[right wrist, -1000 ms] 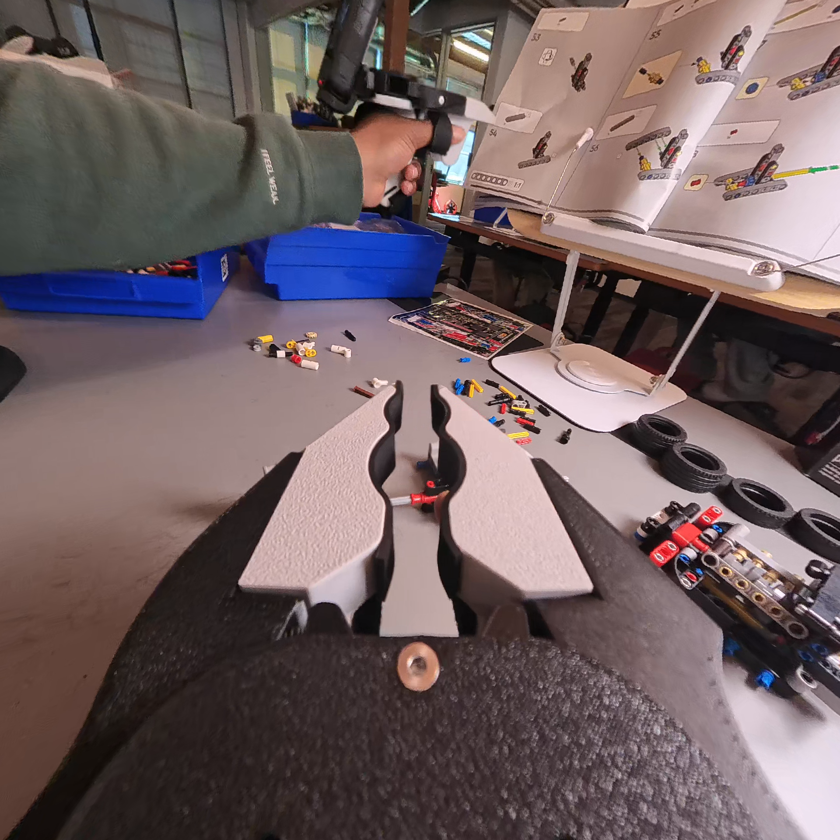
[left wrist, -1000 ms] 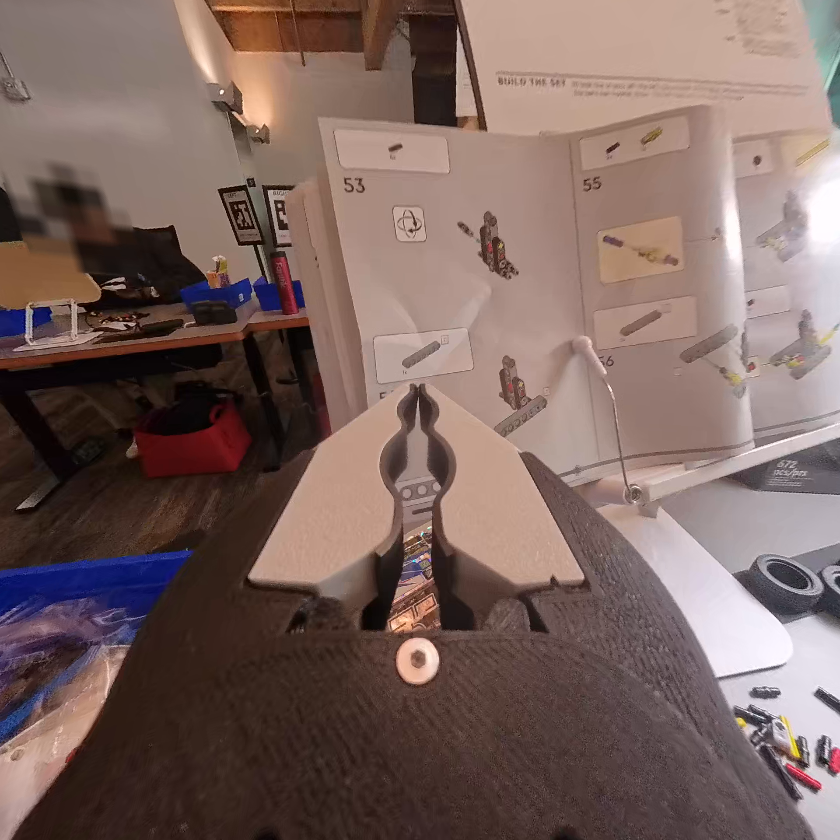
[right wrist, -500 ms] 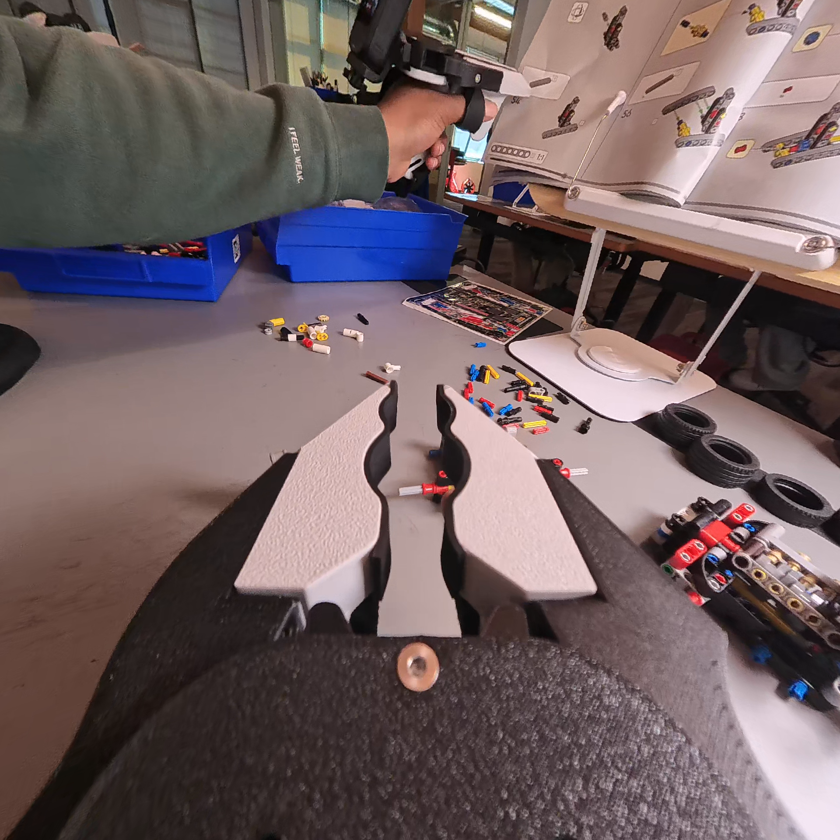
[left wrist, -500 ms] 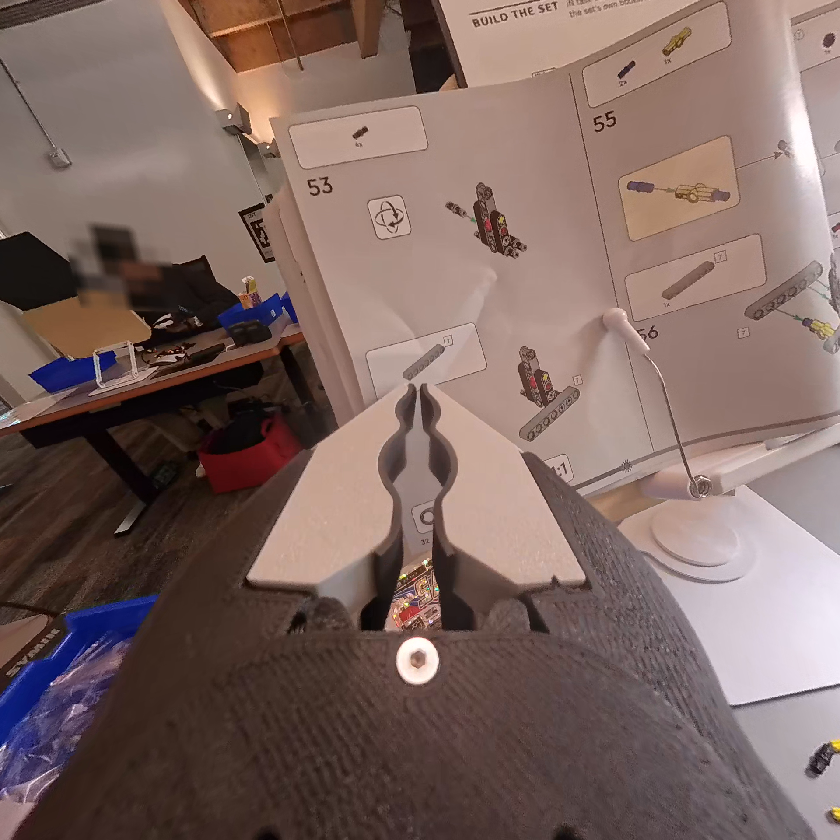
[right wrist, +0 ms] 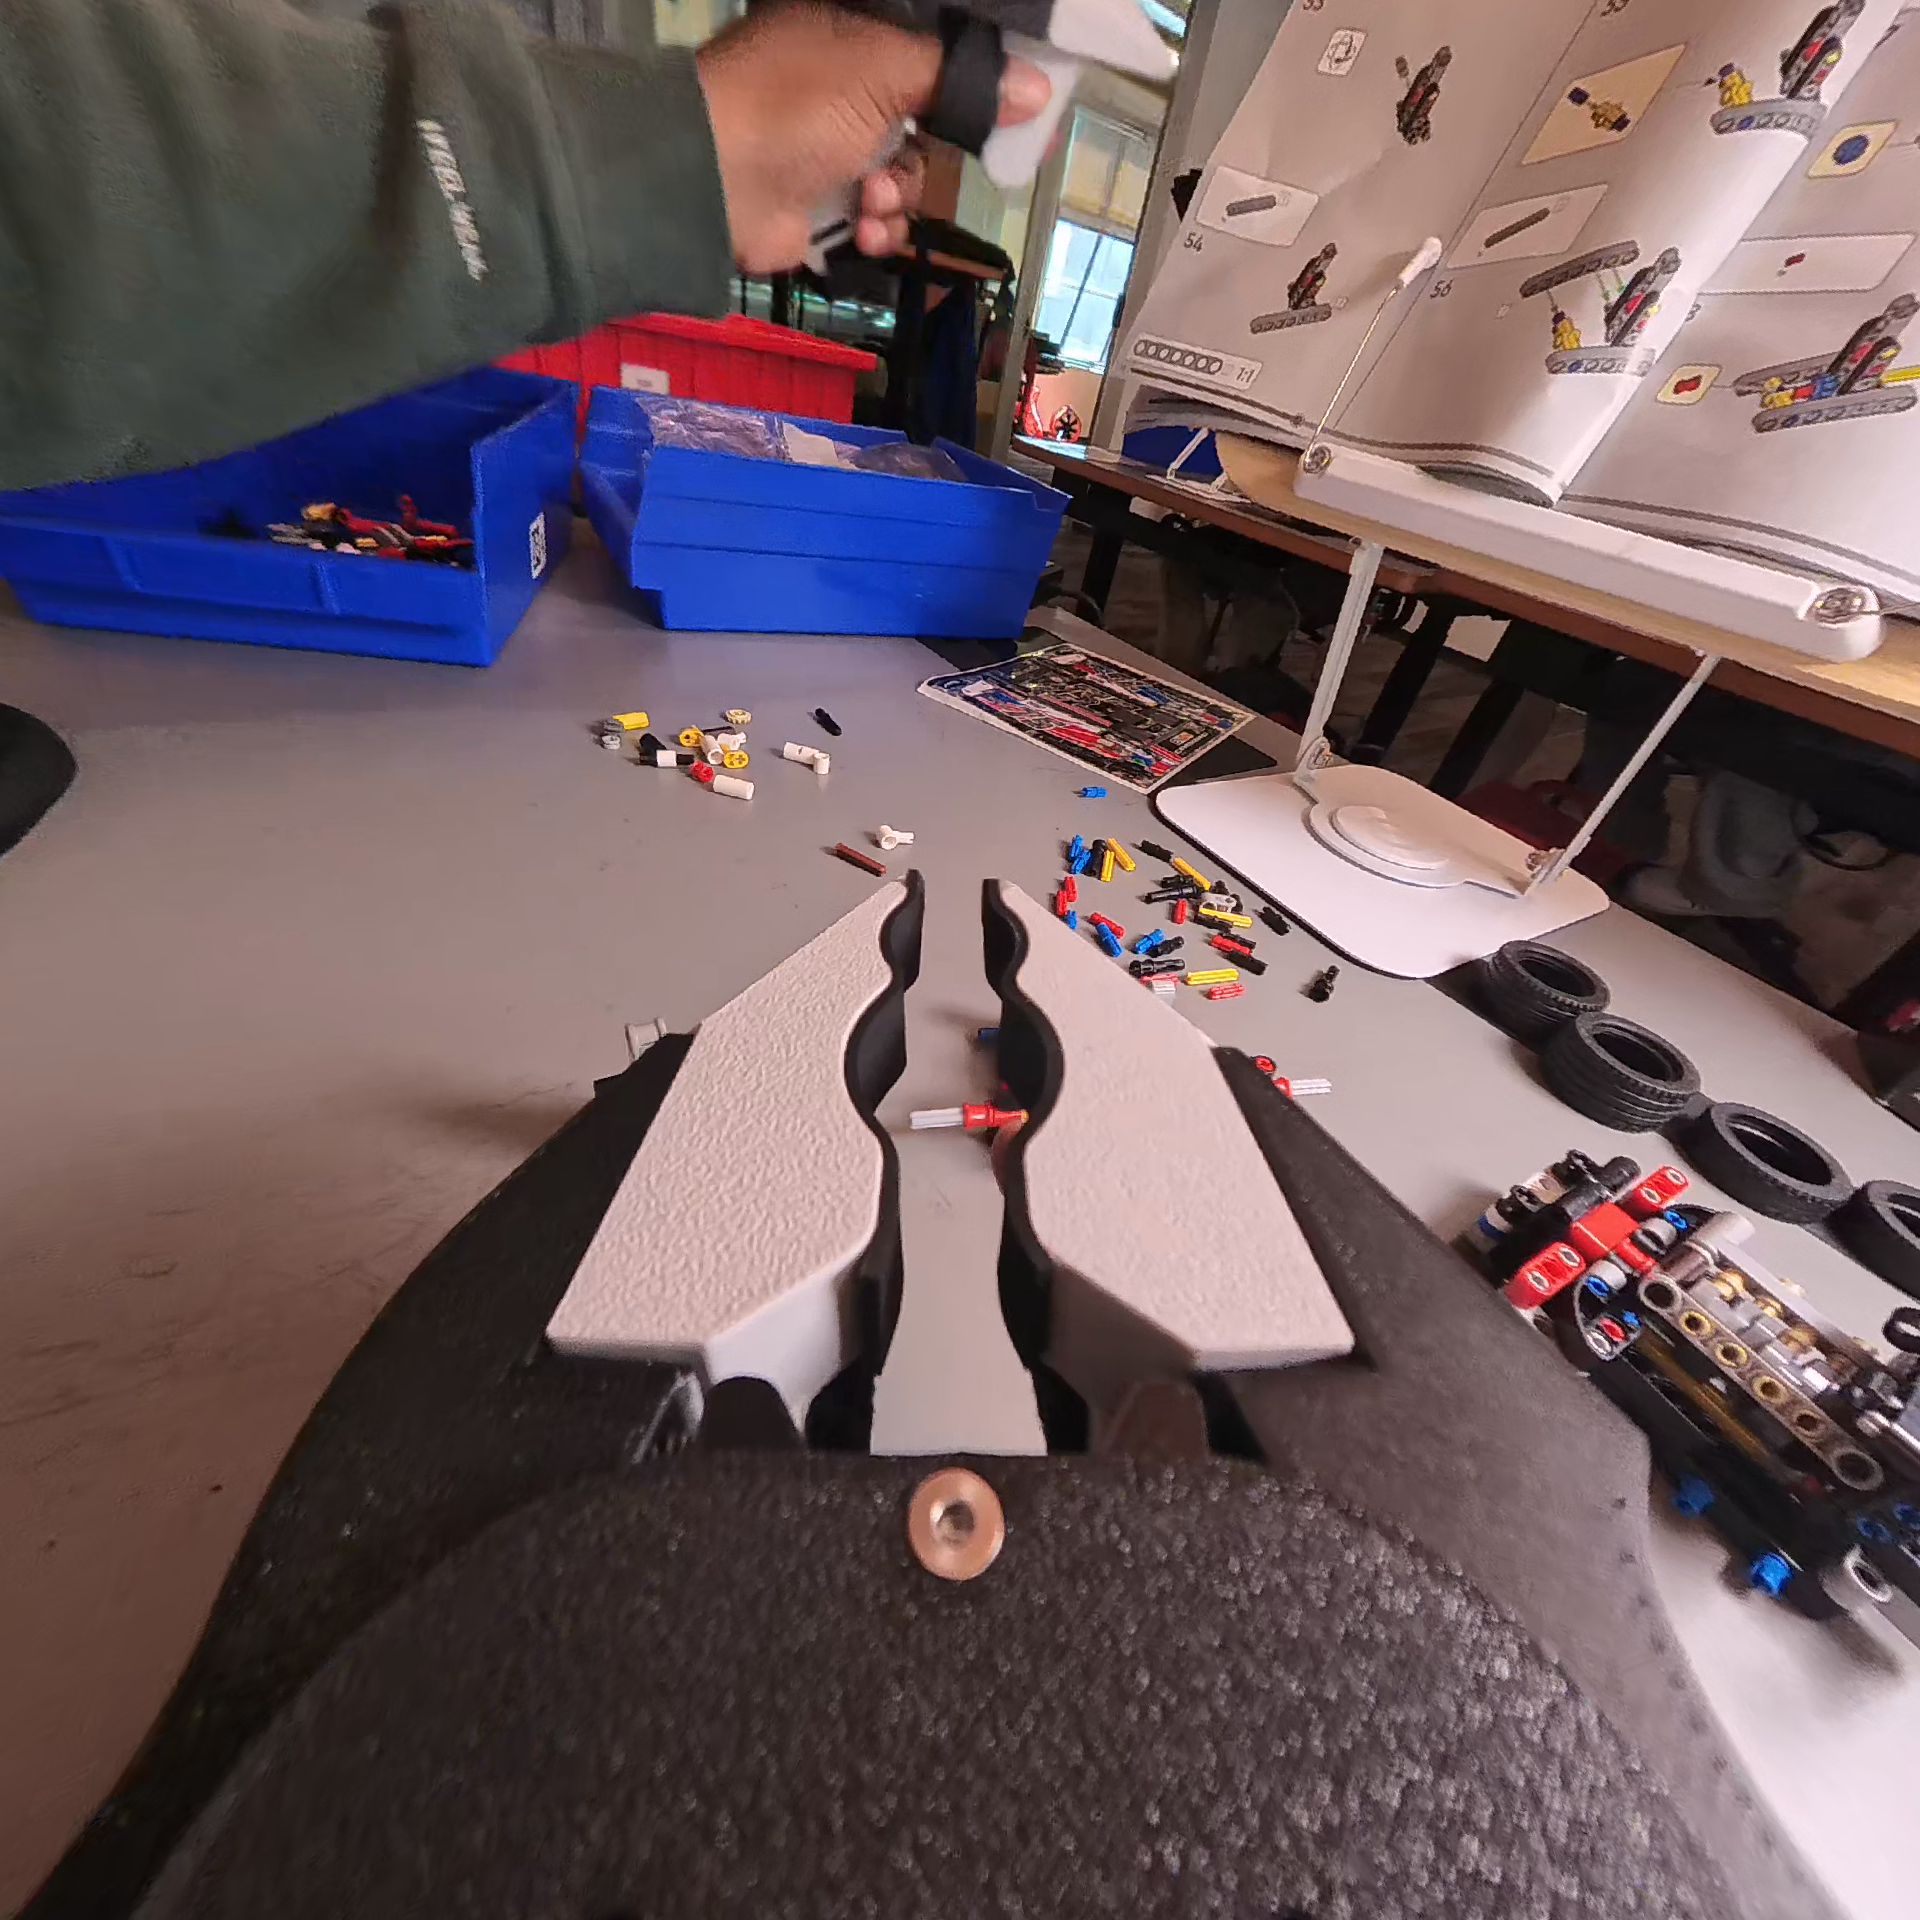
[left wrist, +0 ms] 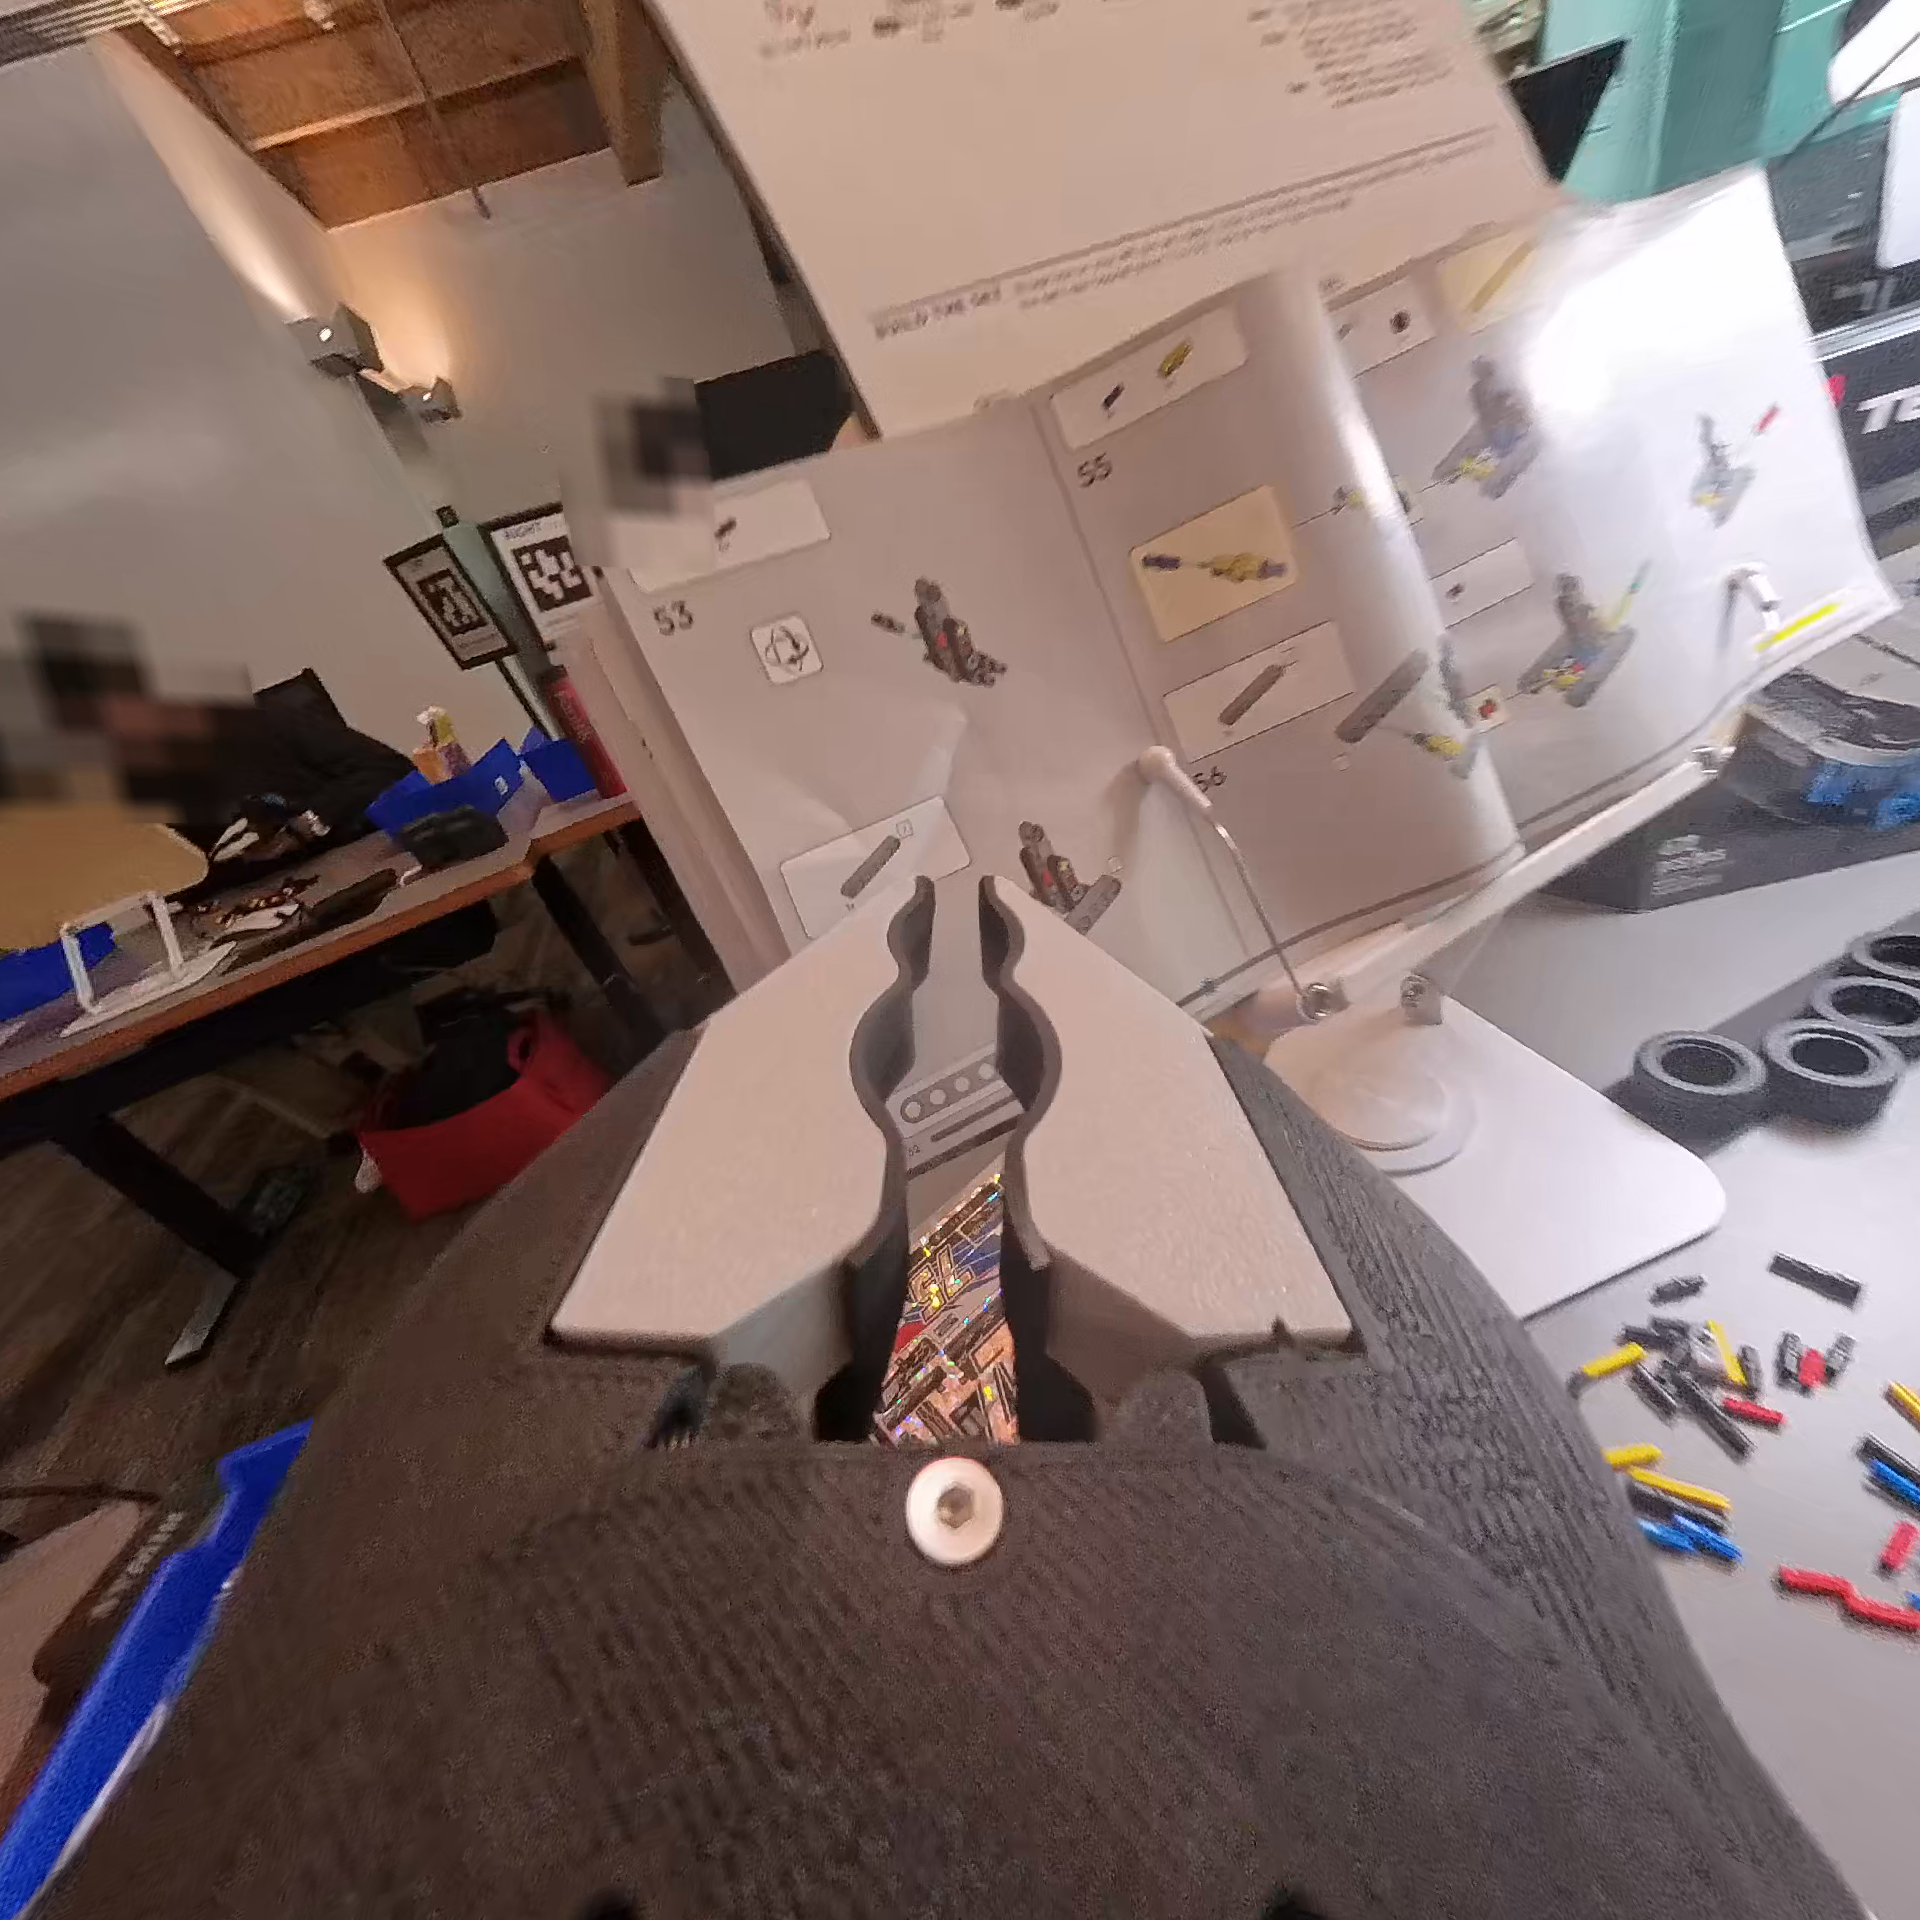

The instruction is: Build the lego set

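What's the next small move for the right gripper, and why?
Probably lower the right gripper a little over the red and white pin lying on the grey table. Its jaws stand slightly apart with nothing in them, and the pin lies on the table below the gap, partly hidden by the right-hand finger; so line up first, close after.

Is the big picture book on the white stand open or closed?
Open. The book rests on the stand with its pages spread, drawings showing.
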Available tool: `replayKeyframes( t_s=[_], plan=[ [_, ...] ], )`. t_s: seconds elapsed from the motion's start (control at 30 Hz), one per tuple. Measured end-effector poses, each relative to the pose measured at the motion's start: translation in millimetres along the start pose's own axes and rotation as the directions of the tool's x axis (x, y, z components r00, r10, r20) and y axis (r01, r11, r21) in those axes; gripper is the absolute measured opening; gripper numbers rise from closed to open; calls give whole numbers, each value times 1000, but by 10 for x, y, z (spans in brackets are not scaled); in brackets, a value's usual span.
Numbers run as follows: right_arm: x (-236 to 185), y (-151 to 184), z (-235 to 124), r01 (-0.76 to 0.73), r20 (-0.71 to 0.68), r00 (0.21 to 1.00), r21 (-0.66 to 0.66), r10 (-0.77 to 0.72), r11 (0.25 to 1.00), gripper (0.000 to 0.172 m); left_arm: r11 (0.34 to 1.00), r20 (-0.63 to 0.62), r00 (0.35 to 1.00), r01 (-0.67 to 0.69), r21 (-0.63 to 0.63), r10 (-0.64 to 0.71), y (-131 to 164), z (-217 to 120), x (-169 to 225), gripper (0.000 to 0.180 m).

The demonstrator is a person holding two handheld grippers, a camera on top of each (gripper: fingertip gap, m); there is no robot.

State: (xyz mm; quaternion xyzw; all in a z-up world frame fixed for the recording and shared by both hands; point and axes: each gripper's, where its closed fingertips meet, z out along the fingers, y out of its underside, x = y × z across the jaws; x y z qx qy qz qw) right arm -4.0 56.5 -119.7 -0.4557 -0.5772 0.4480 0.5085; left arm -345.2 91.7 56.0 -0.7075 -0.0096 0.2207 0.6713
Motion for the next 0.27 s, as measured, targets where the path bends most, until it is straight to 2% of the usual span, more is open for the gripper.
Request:
replayKeyframes(
  t_s=[0.13, 0.27],
  plan=[
    [10, 26, 0, 6, -9, 1000, -10, -6, 1000, 9, 999, -91, 994, -54, -10, 53, -264, -567, 69, 9],
    [-21, 61, 14, 15, -8, 1000, -27, -15, 1000, 8, 974, -189, 975, -148, -173, 114, -160, -1214, 32, 15]
  ],
)
